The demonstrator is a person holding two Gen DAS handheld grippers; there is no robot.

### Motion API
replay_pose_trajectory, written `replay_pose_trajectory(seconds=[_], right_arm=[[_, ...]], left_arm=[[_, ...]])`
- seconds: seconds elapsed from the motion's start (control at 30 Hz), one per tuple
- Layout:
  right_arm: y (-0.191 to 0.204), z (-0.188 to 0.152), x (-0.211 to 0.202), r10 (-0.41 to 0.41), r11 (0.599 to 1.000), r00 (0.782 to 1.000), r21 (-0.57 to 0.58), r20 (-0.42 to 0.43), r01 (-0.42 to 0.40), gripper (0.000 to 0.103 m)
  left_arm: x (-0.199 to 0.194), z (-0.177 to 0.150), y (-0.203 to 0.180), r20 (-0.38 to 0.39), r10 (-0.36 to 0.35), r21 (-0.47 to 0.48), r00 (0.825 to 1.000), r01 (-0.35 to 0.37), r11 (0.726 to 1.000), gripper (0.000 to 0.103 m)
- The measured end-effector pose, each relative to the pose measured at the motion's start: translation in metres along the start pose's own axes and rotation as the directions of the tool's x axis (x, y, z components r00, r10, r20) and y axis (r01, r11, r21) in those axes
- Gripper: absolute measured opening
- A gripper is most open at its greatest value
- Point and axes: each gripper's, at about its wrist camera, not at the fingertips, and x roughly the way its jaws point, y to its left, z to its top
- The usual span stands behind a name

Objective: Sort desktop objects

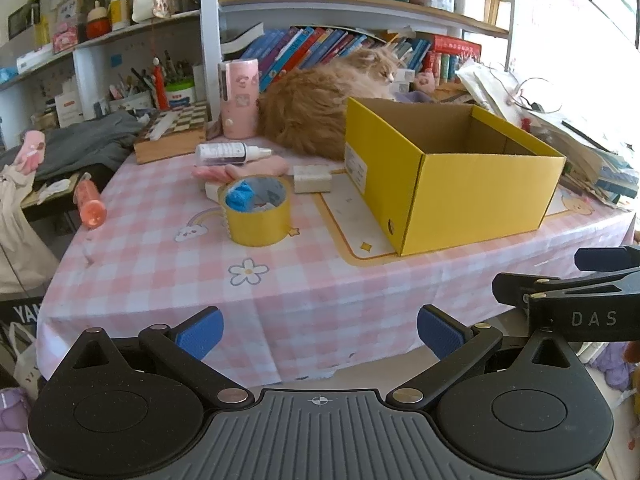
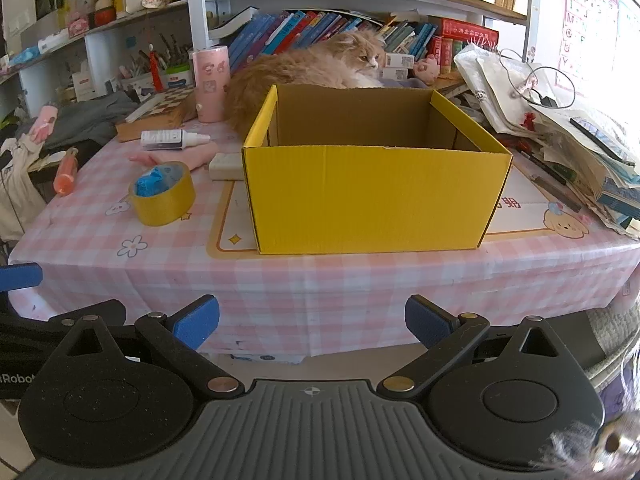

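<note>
From the left wrist view, the left gripper (image 1: 320,334) hangs short of the table edge, its blue pads spread wide with nothing between them. Ahead and slightly left sits the yellow tape roll (image 1: 256,211) on the pink checked tablecloth (image 1: 160,280); beyond it lie a white bottle (image 1: 230,153) and a small white block (image 1: 313,179). The yellow box (image 1: 448,184) stands open, ahead to the right.

From the right wrist view, the right gripper (image 2: 312,322) is likewise spread and empty, the yellow box (image 2: 368,196) straight ahead, the tape roll (image 2: 163,195) off to its left, a cat (image 2: 304,70) behind
</note>
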Motion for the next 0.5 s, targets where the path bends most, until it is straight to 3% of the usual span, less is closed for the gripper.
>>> replay_pose_trajectory(seconds=[0.5], right_arm=[[0.0041, 0.0000, -0.0014, 0.012, 1.000, 1.000, -0.004, 0.015, -0.012, 0.102]], left_arm=[[-0.0025, 0.0001, 0.0065, 0.018, 0.022, -0.020, 1.000, -0.022, 1.000, 0.103]])
